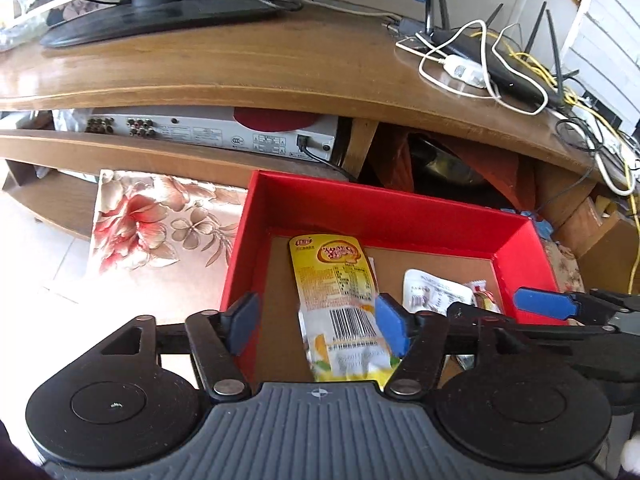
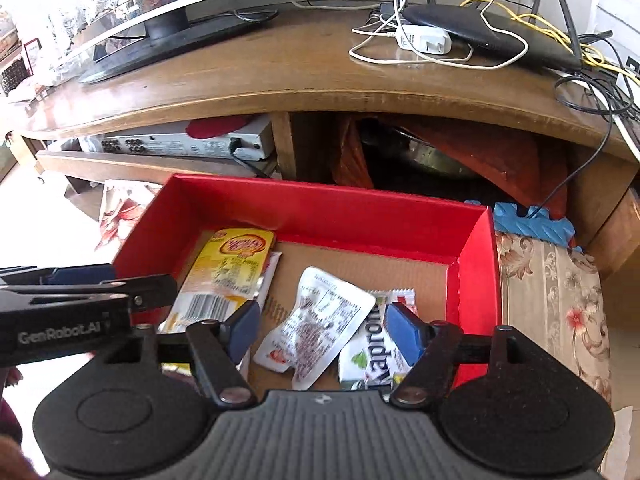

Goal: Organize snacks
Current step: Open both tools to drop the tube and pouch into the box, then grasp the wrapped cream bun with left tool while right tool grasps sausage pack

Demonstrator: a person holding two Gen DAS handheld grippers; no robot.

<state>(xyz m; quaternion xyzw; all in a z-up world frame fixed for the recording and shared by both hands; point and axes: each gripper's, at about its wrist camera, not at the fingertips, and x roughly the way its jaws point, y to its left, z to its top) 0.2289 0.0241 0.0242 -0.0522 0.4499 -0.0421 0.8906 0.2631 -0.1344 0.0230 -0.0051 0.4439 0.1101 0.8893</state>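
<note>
Snacks lie inside the red box (image 2: 328,216) below us: a yellow packet (image 1: 340,300) by its left wall, a white pouch (image 2: 316,324) and a green-and-white wrapper (image 2: 372,344) to its right. We hold our left claw (image 1: 316,320) and right claw (image 2: 324,324) released above them, gripping nothing.

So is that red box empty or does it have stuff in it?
Not empty. The red box holds a yellow packet, a white packet and a few more wrappers on its cardboard floor.

In the red box (image 2: 476,240) I see a yellow snack packet (image 2: 228,268) lying flat at left, a crumpled white packet (image 2: 320,316) mid-box, and a green-lettered packet (image 2: 370,352) beside it.
</note>
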